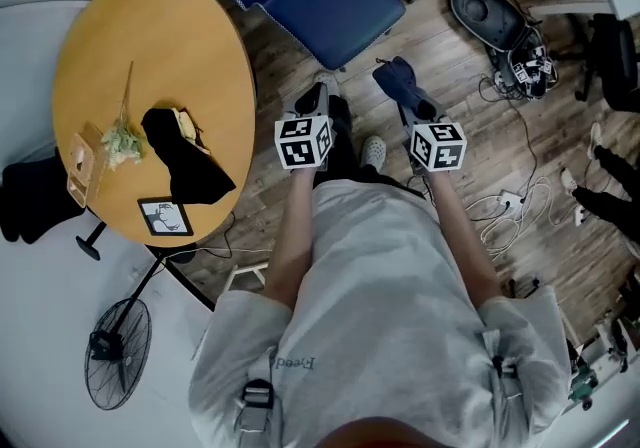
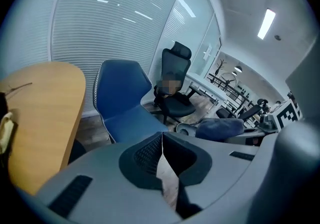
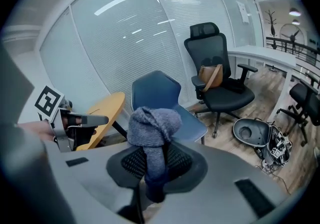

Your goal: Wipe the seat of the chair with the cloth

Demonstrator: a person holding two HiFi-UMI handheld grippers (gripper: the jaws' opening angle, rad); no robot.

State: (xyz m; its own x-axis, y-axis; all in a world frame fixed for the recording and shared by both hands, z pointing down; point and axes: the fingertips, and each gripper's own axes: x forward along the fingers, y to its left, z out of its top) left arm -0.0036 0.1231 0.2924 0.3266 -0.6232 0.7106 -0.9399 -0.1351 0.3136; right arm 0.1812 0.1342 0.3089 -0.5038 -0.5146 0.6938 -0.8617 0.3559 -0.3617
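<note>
Between jaws of right hand-held gripper (image 3: 150,167), cloth (image 3: 154,125)

I see a round wooden table (image 1: 150,31) carrying a black garment (image 1: 190,168), a flower sprig (image 1: 122,139), a wooden holder (image 1: 83,168) and a framed card (image 1: 165,217).

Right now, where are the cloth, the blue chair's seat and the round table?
cloth (image 3: 152,127): right gripper view, bunched top.
chair seat (image 1: 335,1): head view, middle of the cushion.
round table (image 1: 160,36): head view, bare wooden top.
</note>
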